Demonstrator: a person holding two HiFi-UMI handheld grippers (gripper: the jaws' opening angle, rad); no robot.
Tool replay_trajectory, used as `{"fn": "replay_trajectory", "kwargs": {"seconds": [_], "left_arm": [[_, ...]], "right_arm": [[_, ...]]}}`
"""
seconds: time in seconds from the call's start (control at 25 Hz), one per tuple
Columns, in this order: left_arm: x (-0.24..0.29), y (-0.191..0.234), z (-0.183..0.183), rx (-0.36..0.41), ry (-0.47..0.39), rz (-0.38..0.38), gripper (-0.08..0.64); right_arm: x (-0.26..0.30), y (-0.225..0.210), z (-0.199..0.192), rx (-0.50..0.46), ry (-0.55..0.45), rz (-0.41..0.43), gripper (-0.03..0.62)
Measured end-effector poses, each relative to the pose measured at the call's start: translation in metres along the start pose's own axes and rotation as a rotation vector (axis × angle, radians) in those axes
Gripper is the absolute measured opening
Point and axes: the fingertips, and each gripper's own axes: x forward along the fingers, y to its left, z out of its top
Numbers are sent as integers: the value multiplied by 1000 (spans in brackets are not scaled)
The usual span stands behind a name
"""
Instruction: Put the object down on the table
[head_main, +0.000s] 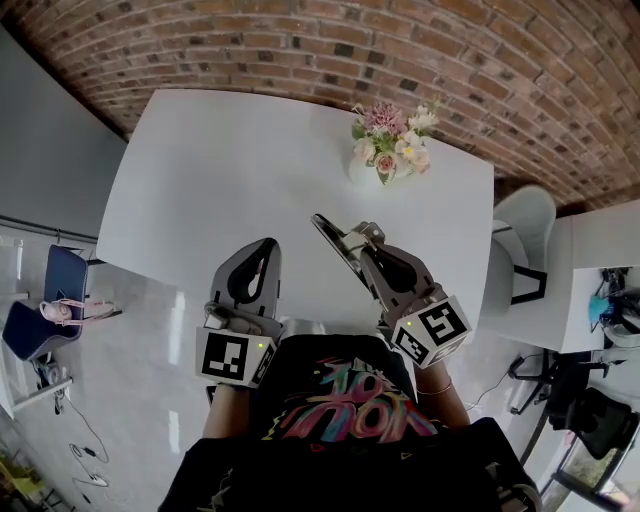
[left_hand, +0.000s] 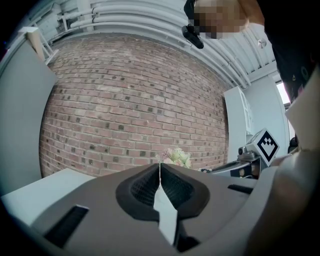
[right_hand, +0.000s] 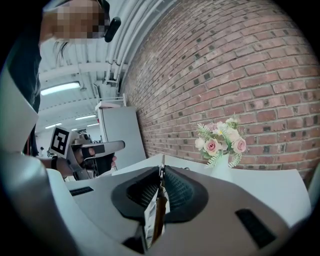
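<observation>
Presently both grippers sit over the near edge of the white table (head_main: 230, 170), side by side and a little apart.

Right gripper (head_main: 354, 242): tongs pinched on a thin flat object (head_main: 328, 231). In the right gripper view (right_hand: 161, 173) the object (right_hand: 155, 216) stands on edge between the dark ribbed pads, showing a brown edge and a pale printed face, with a small metal-looking bit poking up at the tips. What kind of thing it is I cannot tell. From the head view it juts out past the fingertips toward the far left, over the near middle of the tabletop. It is held in the gripper, not lying on the table.

Left gripper (head_main: 268, 246): tongs pressed together with nothing between them. In the left gripper view (left_hand: 160, 171) the pads meet at the tips, and only the white tabletop shows through the slit below.

A vase of pink and cream flowers (head_main: 388, 150) stands on the far right part of the table, well apart from both grippers. It also shows beyond the right jaws (right_hand: 220, 144) and just over the left jaws (left_hand: 175, 157).

A brick wall (head_main: 420, 60) lies behind the table, and a white chair (head_main: 522, 235) stands at its right end.
</observation>
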Motion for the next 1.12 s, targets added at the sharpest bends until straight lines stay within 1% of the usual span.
{"fn": "replay_trajectory", "kwargs": {"seconds": [0.36,0.68,0.88,1.12], "left_arm": [[9,-1,-20,-15,43,5,26],[23,-2,-46,-24,91,-13,26],[24,-3,-65,-40,136,-19,26],[27,-3,-69,-49,137,-22,26]], "right_arm": [[11,-17,-32,58,56,-2,52],[27,-35,-66,91,116,-3,52],[35,-34,-92,111,173,9,52],[44,-32,-116,134,219,21,52]]}}
